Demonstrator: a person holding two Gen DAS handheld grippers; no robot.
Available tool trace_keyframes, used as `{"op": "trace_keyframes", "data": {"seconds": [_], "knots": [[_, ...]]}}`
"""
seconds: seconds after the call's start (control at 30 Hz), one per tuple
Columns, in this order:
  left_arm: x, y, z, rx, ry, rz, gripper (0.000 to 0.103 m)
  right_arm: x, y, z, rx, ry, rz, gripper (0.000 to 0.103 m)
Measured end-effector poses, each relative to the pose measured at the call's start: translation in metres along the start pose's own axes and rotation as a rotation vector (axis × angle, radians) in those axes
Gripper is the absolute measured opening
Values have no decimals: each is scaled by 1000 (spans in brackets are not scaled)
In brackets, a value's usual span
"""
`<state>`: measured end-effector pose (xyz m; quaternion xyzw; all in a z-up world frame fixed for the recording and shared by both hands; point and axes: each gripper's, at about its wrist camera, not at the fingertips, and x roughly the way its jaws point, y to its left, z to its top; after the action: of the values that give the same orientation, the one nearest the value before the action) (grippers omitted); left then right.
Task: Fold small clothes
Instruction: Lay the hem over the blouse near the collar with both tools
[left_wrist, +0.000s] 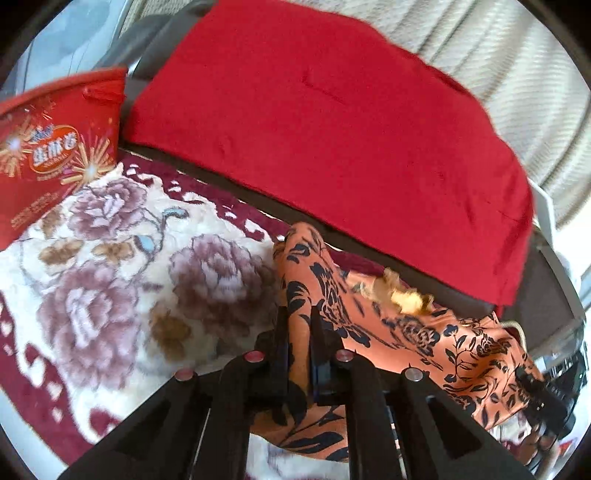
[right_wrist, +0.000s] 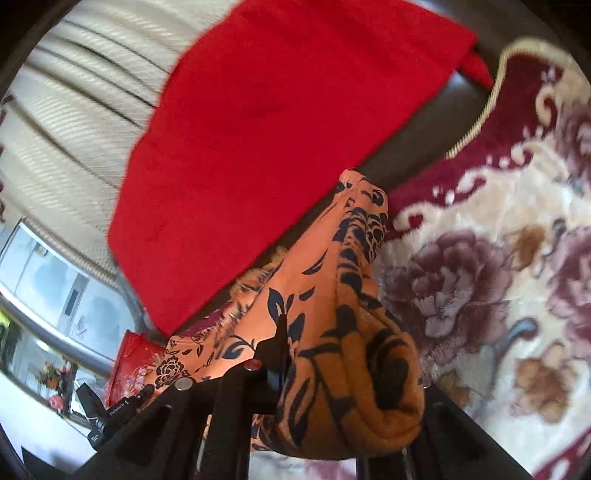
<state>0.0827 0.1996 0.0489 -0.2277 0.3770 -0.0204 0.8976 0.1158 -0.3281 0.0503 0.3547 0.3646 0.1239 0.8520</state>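
Left wrist view: the left hand-held gripper (left_wrist: 299, 314) is clamped on the orange floral garment (left_wrist: 424, 332), lifted over the floral blanket (left_wrist: 110, 277). A red snack bag (left_wrist: 48, 158) carries unreadable lettering.

Right wrist view: the right hand-held gripper (right_wrist: 317, 354) pinches the same garment's bunched edge (right_wrist: 351, 332) below a red cloth (right_wrist: 277, 147).

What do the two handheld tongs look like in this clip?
Both are matte black plastic. The left tongs have two flat, narrow fingers on angular black linkage arms with cut-out slots, pinned by round metallic fasteners, some tinted pinkish red. The right tongs share that build; only one finger shows clearly. No cables, sleeves or hands are visible.
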Motion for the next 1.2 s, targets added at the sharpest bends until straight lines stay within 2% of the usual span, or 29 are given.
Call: {"op": "trace_keyframes", "data": {"seconds": [0.1,0.17,0.23,0.27,0.3,0.33,0.37,0.4,0.43,0.47,0.53,0.63,0.77,0.87,0.9,0.97,1.07,1.1,1.17,1.2], "knots": [[-12,13,-40,7,32,-14,9,-37,0,-25,-11,6,22,13],[8,25,-69,20,119,22,10,-51,-25,-56,15,59,28,15],[44,55,-98,-22,254,76,13,-50,-56,-85,47,102,-1,23],[54,72,-107,-75,283,38,19,-42,-78,-102,61,156,-55,28],[50,79,-106,-101,256,0,23,-36,-98,-113,95,201,-89,40],[44,82,-102,-109,253,-7,29,-37,-120,-125,171,207,-42,43],[35,83,-96,-114,244,10,47,-43,-127,-126,195,177,0,50],[27,85,-90,-113,215,24,56,-54,-129,-125,198,162,10,62],[20,86,-84,-101,181,31,58,-63,-127,-122,184,146,9,72],[13,86,-79,-84,151,38,59,-74,-125,-117,163,115,-17,75],[8,88,-66,-59,120,48,62,-87,-123,-102,118,76,-68,75],[20,86,-47,-48,121,15,62,-87,-113,-70,58,57,-68,75],[48,72,-34,7,148,-69,62,-52,-70,-33,-194,63,-90,75],[73,62,-27,42,191,-94,62,-8,-58,-10,-358,71,-178,74],[75,61,-29,43,201,-97,62,6,-58,-2,-382,90,-186,72],[83,61,-28,32,213,-96,62,29,-62,6,-397,110,-261,72],[86,57,-27,56,206,-104,62,41,-70,13,-381,124,-253,72],[88,54,-26,74,206,-110,62,42,-68,14,-388,124,-252,68],[93,48,-24,100,214,-111,62,45,-67,14,-404,146,-243,53],[97,46,-22,108,222,-102,62,47,-65,12,-418,151,-252,41]]}}
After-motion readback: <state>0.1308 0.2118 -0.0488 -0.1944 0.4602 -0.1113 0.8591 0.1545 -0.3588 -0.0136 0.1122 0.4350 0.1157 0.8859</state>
